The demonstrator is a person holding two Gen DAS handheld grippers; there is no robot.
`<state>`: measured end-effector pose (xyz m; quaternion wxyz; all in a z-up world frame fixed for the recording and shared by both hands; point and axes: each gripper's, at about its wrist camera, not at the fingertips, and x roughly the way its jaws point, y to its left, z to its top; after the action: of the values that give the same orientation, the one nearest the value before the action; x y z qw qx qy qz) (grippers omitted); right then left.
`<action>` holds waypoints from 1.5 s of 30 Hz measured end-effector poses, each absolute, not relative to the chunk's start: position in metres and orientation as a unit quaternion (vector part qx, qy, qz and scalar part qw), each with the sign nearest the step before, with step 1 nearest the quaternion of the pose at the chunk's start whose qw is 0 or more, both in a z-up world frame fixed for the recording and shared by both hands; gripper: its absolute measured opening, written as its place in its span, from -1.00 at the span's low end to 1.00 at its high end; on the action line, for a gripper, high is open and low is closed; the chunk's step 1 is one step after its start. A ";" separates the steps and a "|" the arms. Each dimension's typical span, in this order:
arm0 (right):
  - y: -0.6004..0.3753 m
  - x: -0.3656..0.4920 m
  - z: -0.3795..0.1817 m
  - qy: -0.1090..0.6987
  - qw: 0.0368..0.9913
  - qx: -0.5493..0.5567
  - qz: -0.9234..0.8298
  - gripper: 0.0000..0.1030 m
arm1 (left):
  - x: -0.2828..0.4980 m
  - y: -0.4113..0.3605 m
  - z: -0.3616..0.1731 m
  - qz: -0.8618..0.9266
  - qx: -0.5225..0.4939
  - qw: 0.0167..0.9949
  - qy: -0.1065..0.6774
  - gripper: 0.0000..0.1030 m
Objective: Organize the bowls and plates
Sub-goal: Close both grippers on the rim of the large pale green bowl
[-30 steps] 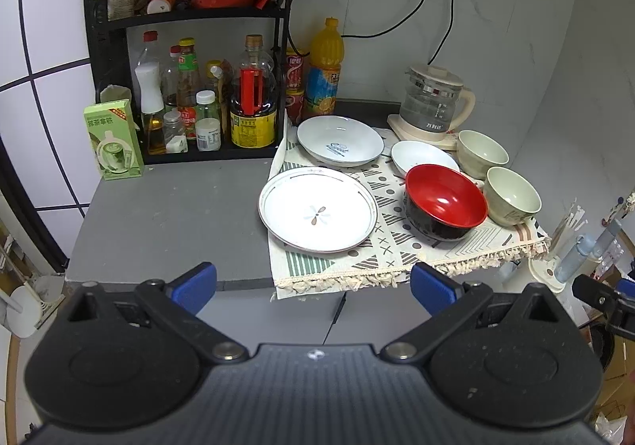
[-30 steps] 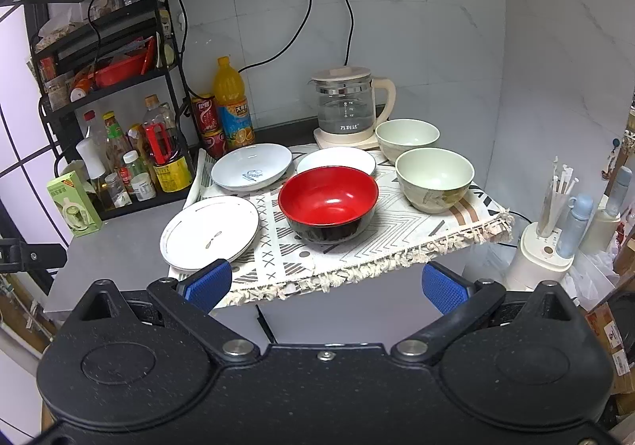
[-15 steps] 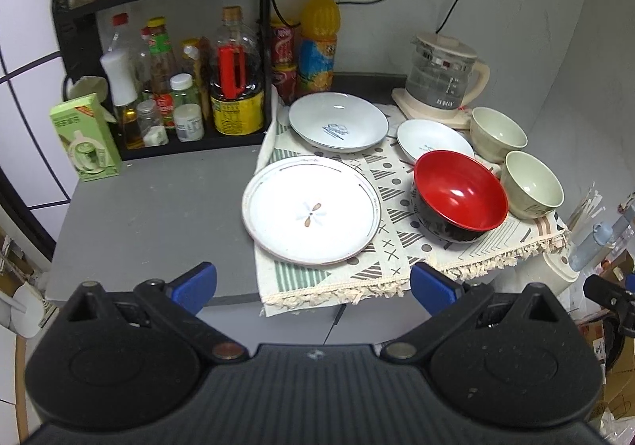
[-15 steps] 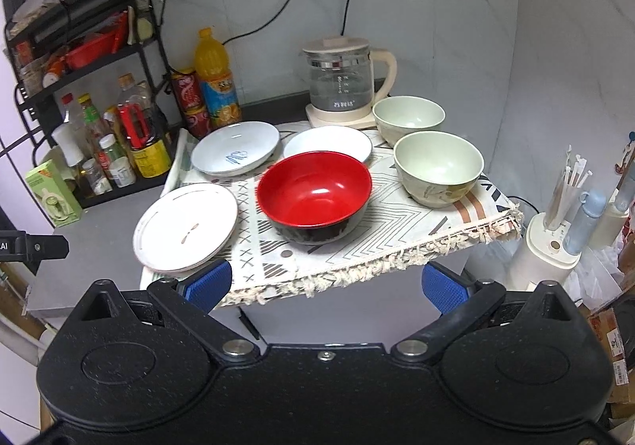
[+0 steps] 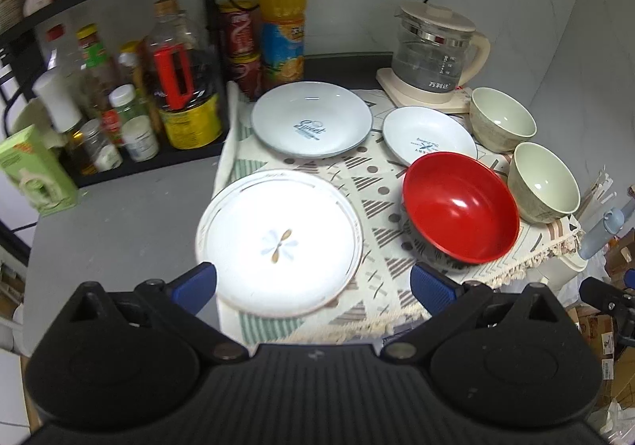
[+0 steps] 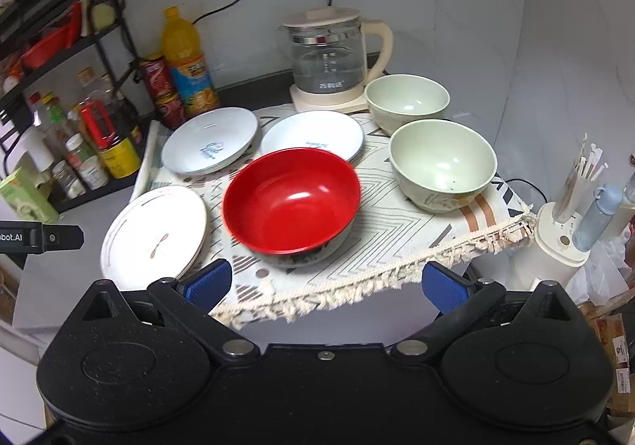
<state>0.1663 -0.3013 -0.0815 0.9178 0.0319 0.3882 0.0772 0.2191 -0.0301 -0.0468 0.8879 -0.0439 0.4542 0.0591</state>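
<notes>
Both grippers, left gripper (image 5: 313,284) and right gripper (image 6: 325,282), hover with fingers spread, empty. The flat plate (image 5: 279,242) at the worktop's front edge looks stiff, glossy, breakable; pinch its rim.

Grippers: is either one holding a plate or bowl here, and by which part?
Nothing is held. The left gripper is open, short of the flower plate; the right gripper is open, short of the red bowl.
</notes>
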 end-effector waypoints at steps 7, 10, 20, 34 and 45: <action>-0.313 0.209 -0.083 0.403 0.913 0.028 0.055 1.00 | 0.280 -0.045 -0.057 0.035 -0.035 0.882 0.468 1.00; -0.320 0.230 -0.084 0.409 0.911 0.033 0.041 1.00 | 0.306 -0.051 -0.062 0.024 -0.033 0.879 0.476 1.00; -0.339 0.285 -0.090 0.426 0.904 0.041 0.000 1.00 | 0.382 -0.071 -0.075 -0.023 -0.012 0.871 0.490 0.99; -0.379 0.323 -0.106 0.442 0.892 0.078 -0.060 1.00 | 0.445 -0.134 -0.087 -0.108 0.032 0.857 0.503 0.97; -0.418 0.348 -0.127 0.447 0.888 0.075 -0.074 0.88 | 0.473 -0.200 -0.105 -0.132 0.045 0.848 0.512 0.95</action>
<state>0.3483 -0.4181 -0.1267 0.8884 0.0753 0.4468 -0.0737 0.4725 -0.2004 -0.1053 0.8477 0.0454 0.5117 -0.1319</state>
